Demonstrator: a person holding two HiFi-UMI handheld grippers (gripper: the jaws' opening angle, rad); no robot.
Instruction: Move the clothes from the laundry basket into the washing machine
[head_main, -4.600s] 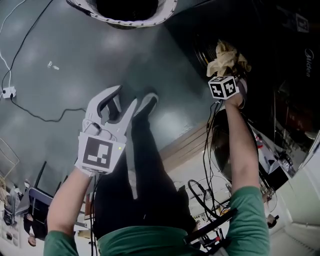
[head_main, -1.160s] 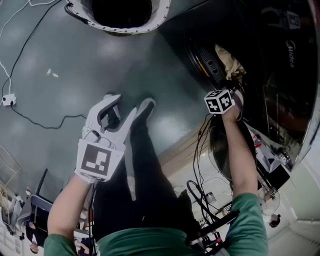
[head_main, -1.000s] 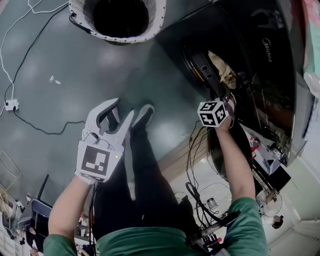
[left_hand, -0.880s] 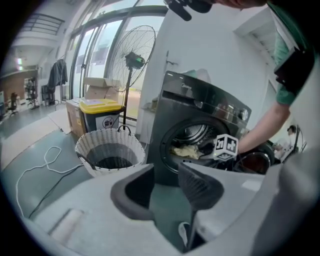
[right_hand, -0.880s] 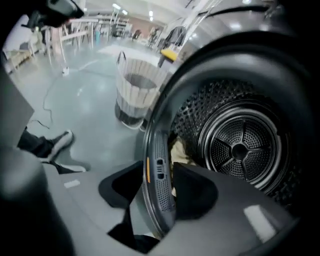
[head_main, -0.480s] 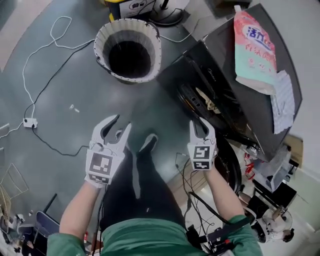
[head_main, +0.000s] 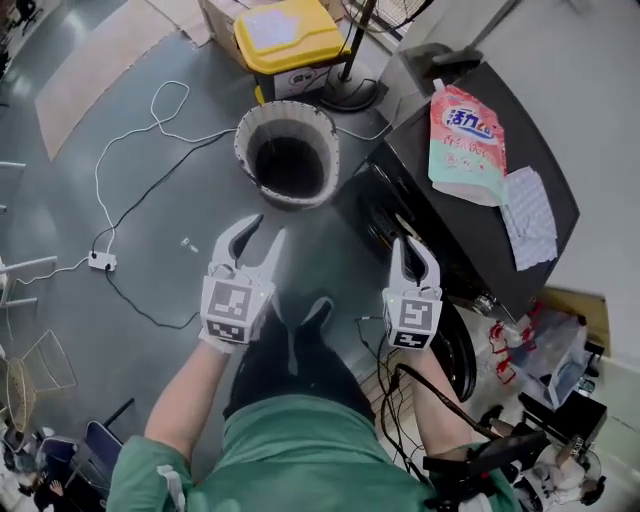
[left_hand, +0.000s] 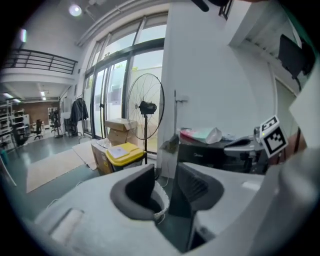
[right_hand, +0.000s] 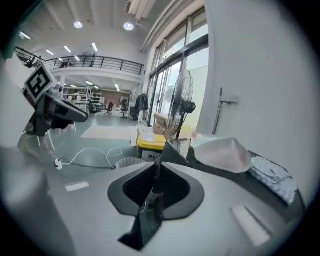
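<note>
Yellow bin lid (head_main: 283, 33); whitish laundry basket (head_main: 290, 198), dark inside; black washing machine (head_main: 470, 225); pink-green pouch (head_main: 466, 132); grey floor (head_main: 60, 200).

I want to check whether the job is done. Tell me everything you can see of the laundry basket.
The laundry basket is round, with a pale ribbed wall, plastic or woven, and a light rim. It stands upright on the grey floor beside the dark washing machine, a yellow-lidded bin just behind it. Its inside is dark; no clothes show there. A white cable reaches its side.

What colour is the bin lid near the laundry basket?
The lid is yellow, clearest in the head view.
</note>
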